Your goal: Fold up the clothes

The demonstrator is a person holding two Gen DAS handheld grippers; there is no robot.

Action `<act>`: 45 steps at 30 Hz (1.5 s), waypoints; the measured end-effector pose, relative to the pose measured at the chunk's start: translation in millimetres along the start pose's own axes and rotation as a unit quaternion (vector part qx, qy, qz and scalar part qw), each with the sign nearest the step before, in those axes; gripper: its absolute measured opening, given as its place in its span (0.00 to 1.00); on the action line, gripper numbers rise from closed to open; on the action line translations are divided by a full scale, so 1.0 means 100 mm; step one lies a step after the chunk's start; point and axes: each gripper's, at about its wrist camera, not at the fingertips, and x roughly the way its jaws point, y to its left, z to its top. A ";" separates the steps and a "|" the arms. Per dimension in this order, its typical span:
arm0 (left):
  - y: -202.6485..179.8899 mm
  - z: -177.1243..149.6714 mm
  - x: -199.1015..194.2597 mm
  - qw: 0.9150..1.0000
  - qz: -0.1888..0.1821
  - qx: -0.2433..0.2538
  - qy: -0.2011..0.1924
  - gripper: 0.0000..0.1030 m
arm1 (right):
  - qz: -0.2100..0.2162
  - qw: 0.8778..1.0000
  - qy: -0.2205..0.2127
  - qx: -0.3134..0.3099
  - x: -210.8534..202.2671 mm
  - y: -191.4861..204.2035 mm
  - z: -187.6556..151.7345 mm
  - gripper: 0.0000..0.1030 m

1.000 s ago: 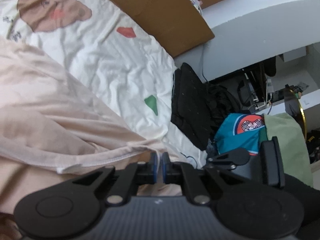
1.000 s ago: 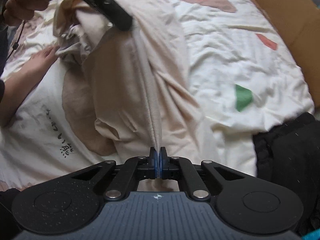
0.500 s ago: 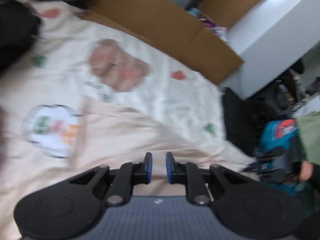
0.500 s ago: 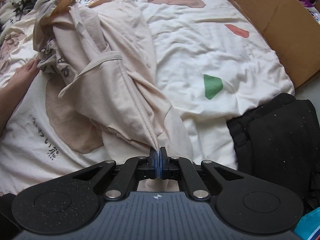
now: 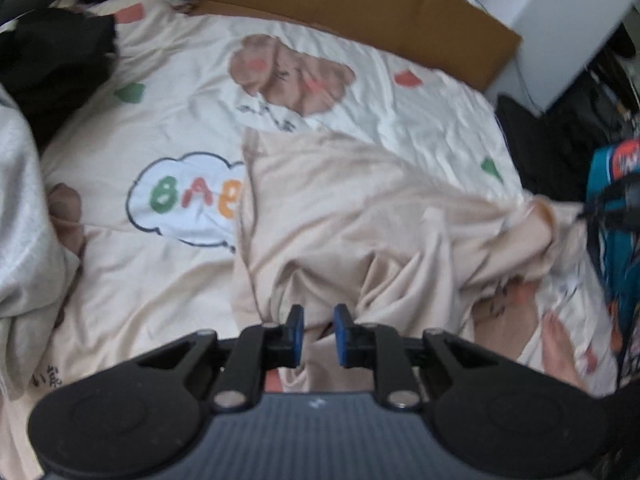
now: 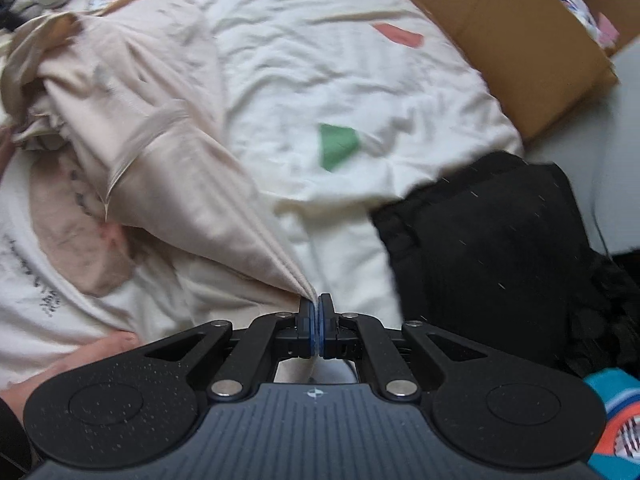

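Shirt (image 5: 360, 208): beige, rumpled on bed (image 5: 160, 288). Right gripper (image 6: 316, 322): fingers clenched on its hem. Left gripper (image 5: 316, 332): fingers parting, empty, above cloth. Advice: regrasp opposite hem corner, draw taut, then fold.

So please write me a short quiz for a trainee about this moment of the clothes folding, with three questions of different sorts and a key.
1. True or false: the right tongs are clamped on the beige garment.
2. Which lies beside the green patch on the bedsheet: A) black clothing, B) a towel, C) a shoe?
3. Fill in: the left tongs are ____ and grip nothing.

Key: 1 true; 2 A; 3 opening.
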 end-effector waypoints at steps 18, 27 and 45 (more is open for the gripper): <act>-0.32 -0.48 0.01 0.984 -0.009 0.172 0.043 0.23 | -0.011 1.000 0.020 0.015 0.06 -0.08 -0.12 0.00; -0.48 -0.54 -0.04 0.960 -0.014 0.273 0.059 0.23 | -0.005 1.000 0.024 0.016 0.08 -0.06 -0.15 0.00; -1.01 -0.59 -0.01 0.947 -0.121 0.297 0.032 0.07 | 0.000 1.000 0.027 0.015 0.07 -0.03 -0.16 0.00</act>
